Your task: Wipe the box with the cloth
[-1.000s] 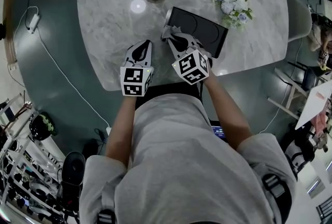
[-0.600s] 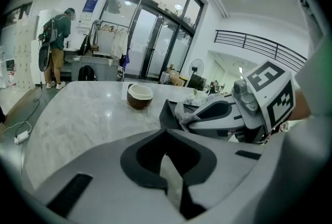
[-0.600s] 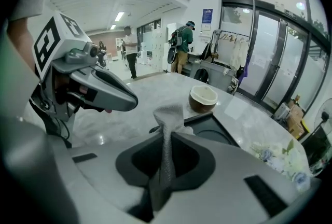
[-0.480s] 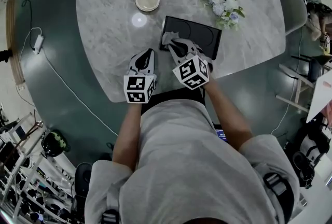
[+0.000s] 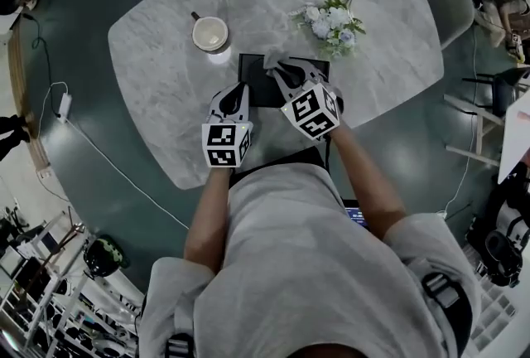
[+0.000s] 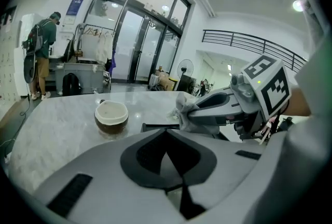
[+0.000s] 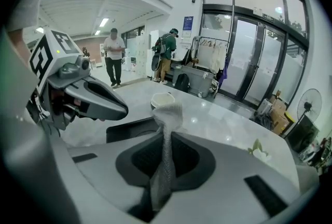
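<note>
- Right gripper [image 5: 280, 71], clamped on the one grey cloth [image 5: 271, 60], is now over the middle of the one black box [image 5: 252, 76], no longer at its left end.
- Left gripper [image 5: 234, 93], jaws together and empty, has moved up to the box's near-left edge.
- The bench [image 5: 157, 66] also carries one cup [image 5: 209, 33], far left, and one flower bunch [image 5: 330, 21], far right.

Marble table [image 5: 166, 99], dark green floor [image 5: 83, 174]

The left gripper [image 6: 166, 131] (jaws pressed together) points toward a cup [image 6: 111, 115] and the box [image 6: 155, 127].
</note>
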### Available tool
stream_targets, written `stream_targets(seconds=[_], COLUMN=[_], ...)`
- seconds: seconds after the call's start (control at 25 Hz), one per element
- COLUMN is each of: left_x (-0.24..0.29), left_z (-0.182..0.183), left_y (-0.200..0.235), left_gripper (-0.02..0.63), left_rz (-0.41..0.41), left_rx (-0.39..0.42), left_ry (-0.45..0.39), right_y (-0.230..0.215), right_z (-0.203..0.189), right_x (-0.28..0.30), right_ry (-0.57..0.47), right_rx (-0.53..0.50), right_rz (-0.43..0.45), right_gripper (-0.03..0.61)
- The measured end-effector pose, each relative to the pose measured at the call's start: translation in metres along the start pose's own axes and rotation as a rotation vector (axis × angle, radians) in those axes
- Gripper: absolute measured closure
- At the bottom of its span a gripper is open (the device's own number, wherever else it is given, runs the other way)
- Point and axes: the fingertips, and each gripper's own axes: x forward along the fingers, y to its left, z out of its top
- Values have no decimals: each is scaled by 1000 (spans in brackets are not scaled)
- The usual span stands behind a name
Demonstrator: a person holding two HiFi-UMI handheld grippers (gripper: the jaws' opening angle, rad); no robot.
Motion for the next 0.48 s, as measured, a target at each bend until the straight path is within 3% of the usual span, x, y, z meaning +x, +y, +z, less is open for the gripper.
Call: stream_targets(seconds=[0.24,0.48], left_x=[20,27], left_z=[13,7], left_y=[-8,0], left_gripper=[592,592], left_rz=[-4,21], left_rx=[4,-18], left_ry=[25,53], right_y=[-17,-13], right_z=[-7,-18], right_x=[16,38], right_ry=[25,79], right_rx=[36,5], right_rz=[53,117], right_gripper=[537,537])
